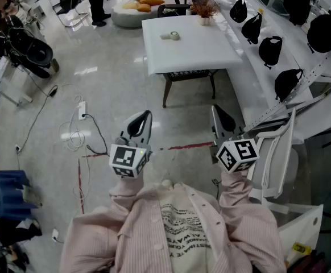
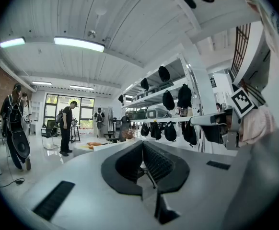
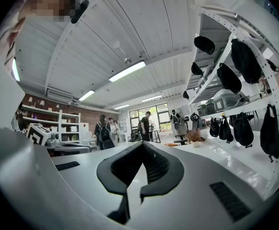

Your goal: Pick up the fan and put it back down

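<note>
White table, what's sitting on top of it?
A tape roll near the middle and a pot of dried flowers at the far edge of the table. Nothing else shows on it. Its top covers whatever lies directly beneath.

Fan point(image 1: 174, 36): small pale roundish item w/ darker centre, sitting low on white counter point(image 1: 211, 53), far half, roughly mid L-R, nothing touching it. Too small to make out blades/grille or orientation.
</note>
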A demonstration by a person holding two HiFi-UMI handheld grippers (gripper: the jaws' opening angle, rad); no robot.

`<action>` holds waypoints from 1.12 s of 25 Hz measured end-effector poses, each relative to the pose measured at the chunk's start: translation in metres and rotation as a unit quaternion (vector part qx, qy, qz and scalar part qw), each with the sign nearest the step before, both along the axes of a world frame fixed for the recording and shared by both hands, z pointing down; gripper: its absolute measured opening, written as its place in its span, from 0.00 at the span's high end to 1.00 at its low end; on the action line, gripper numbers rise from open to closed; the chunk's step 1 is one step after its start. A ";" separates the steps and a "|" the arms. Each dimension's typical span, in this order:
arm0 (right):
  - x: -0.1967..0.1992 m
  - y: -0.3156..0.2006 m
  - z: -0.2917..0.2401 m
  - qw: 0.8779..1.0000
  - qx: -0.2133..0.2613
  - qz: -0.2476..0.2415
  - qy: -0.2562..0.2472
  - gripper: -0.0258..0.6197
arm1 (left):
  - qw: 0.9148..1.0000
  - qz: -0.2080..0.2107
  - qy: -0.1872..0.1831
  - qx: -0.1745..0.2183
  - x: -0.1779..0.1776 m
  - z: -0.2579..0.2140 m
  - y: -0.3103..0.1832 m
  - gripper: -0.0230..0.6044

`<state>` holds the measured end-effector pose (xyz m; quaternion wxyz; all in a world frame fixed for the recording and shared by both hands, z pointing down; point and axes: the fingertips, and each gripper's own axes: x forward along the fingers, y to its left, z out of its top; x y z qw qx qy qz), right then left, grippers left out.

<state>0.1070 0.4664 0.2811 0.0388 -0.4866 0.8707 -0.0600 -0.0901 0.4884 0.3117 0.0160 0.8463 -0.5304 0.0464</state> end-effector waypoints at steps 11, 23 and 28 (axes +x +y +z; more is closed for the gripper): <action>0.007 -0.002 0.002 1.000 -0.002 -0.006 -0.003 0.96 | 1.000 -0.007 -0.007 0.003 0.006 0.001 0.001 0.96; 0.024 0.005 0.012 1.000 -0.003 -0.018 -0.016 0.96 | 1.000 0.024 0.014 -0.009 0.041 0.008 0.002 0.75; 0.033 0.005 0.012 1.000 -0.005 -0.015 -0.024 0.96 | 1.000 0.015 0.012 -0.005 0.040 0.004 -0.001 0.60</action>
